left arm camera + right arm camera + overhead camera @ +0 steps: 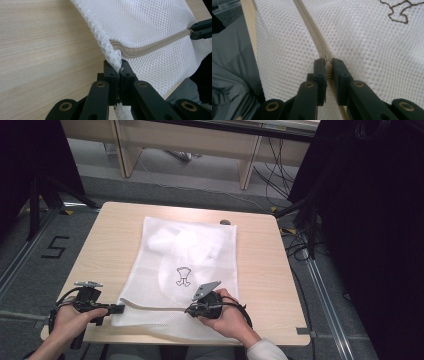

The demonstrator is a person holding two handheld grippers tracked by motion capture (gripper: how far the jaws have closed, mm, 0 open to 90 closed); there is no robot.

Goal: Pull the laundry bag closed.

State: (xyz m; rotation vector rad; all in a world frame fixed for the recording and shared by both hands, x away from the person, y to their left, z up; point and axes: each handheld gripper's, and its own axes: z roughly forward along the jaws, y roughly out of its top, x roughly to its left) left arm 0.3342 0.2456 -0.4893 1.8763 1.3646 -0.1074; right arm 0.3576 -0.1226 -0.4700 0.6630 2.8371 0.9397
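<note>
L gripper [119, 309] is seen at table's 7 o'clock, jaws clamped on the near-left corner of the white mesh bag [187, 265]. Bag is laid flat mid-table [115, 227], beige zipper [150, 306] run along its 6 o'clock edge. R gripper [189, 310] is set at 6 o'clock, jaws pinched narrow on the zipper pull [327, 58]. Small brown print [183, 276] is noted at bag centre.

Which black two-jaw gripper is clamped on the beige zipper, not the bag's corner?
The right gripper: its jaws pinch the beige zipper of the white mesh laundry bag. The left gripper clamps the bag's mesh corner.
</note>
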